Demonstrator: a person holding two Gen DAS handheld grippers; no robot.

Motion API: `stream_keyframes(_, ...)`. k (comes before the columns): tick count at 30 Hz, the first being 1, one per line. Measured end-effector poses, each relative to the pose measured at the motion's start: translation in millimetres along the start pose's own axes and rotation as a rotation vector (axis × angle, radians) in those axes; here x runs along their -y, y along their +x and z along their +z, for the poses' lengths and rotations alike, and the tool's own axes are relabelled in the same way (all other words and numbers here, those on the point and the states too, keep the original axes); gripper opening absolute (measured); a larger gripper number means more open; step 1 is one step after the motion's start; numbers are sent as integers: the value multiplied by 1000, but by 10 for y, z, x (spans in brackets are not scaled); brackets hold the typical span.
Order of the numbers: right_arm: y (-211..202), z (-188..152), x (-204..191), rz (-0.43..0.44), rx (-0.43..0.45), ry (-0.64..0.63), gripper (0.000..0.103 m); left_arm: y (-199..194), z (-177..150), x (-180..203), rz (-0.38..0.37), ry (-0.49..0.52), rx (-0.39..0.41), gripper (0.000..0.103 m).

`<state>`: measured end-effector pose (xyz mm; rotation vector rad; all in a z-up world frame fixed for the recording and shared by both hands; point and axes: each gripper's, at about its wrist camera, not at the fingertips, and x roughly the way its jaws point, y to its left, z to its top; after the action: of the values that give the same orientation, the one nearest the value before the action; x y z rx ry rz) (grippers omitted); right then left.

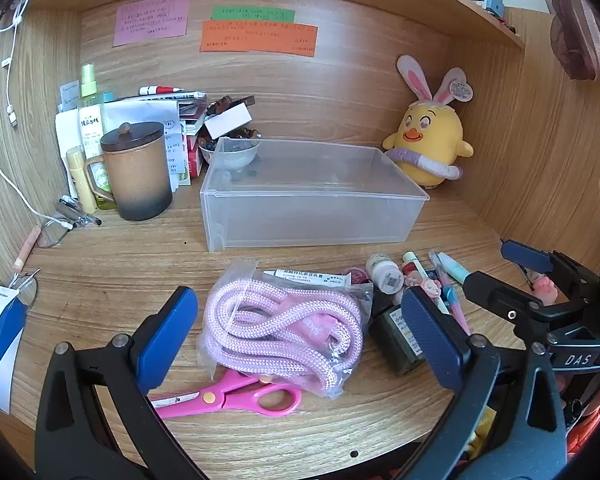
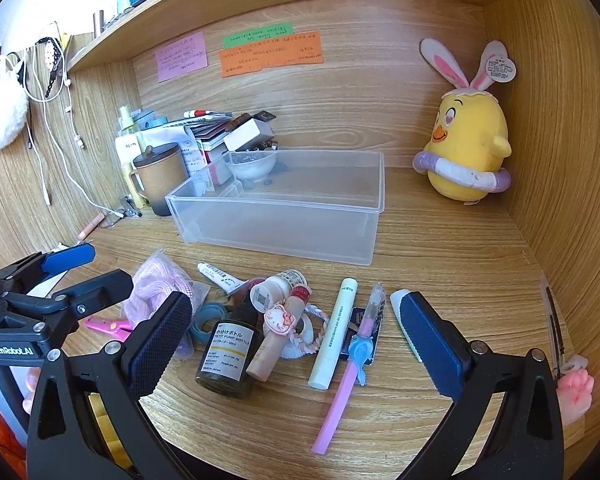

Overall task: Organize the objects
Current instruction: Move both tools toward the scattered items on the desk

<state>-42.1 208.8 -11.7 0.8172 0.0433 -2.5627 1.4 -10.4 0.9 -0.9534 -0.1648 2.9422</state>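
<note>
Wooden desk [image 1: 300, 420] | left gripper [image 1: 300, 336] apart around bagged pink rope [image 1: 284, 324] | right gripper [image 2: 300, 344] apart over bottles [image 2: 228, 356]

One clear box [image 2: 284, 220] is seen at twelve o'clock. One yellow chick toy [image 2: 466, 148] is seen at two o'clock. One pink scissors [image 1: 236, 396], one bag of pink rope [image 1: 284, 324] and one dark bottle [image 2: 228, 354] are counted. Three paper notes [image 1: 256, 36] are stuck up at twelve o'clock. One brown mug [image 1: 136, 172] is seen at ten o'clock.
</note>
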Motion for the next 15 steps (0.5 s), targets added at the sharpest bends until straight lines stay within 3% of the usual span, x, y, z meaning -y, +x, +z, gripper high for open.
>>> stream_keyframes(15,-1,-11,52,9,-10,24,103,37,-9,13,-6,-4,-17,103)
